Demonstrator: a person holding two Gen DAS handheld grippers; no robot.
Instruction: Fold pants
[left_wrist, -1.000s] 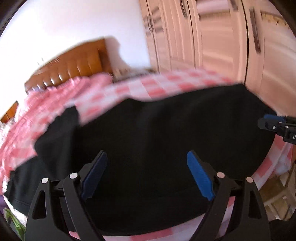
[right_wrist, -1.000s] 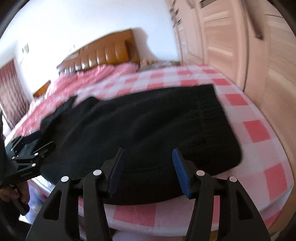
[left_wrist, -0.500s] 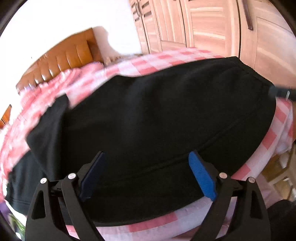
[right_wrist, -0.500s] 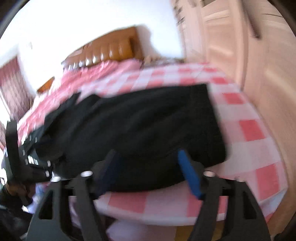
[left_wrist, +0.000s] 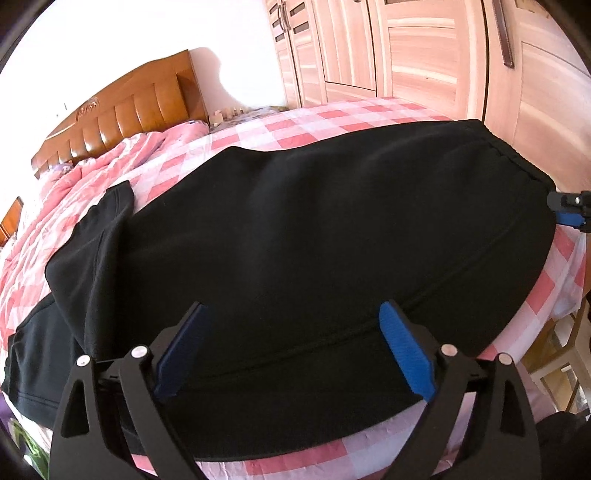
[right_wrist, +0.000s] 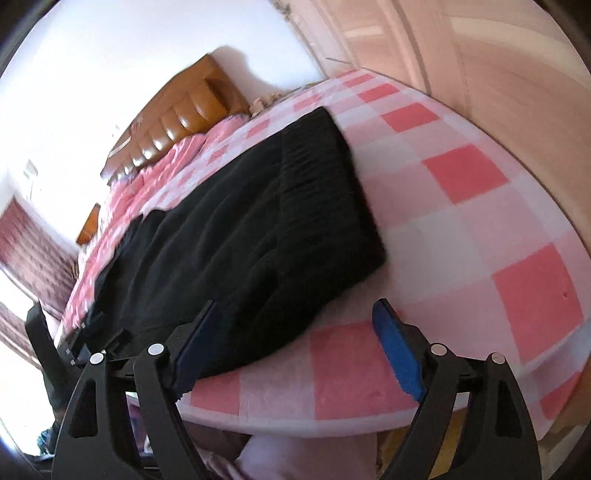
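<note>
A: Pants (left_wrist: 314, 229), black, lying flat on the bed, spread across its near end. One long edge runs along the bed's near edge. Right wrist view shows a gathered, ribbed band at the end nearest the wardrobe.

B: A narrower black piece trails off at the far left in the left view, partly doubled over. Any label or print on the fabric?

A: None I can read. No brand, no writing anywhere on the cloth or on the tools.

B: Left gripper (left_wrist: 295, 350)?

A: Over the pants near their front edge, jaws wide and opening. Cloth lies below the blue pads (left_wrist: 406, 354), nothing clamped between them.

B: Right gripper (right_wrist: 291, 354)?

A: Jaws also opening. It stands at the pants' corner on the wardrobe side: the left pad is over black cloth, the right pad over bare sheet. No grip. Its tip also shows at the right edge of the left view, just beside the band end.

B: Surface?

A: Bedsheet (right_wrist: 461, 177), pink and white checks, smooth here, rumpled toward the head. Wooden headboard (left_wrist: 122, 114) with padded panels against a white wall.

B: Room?

A: Light wood wardrobe (left_wrist: 424, 59) with long dark handles on the right. Reddish curtain (right_wrist: 29, 247) at the left of the right view, blurred.
</note>
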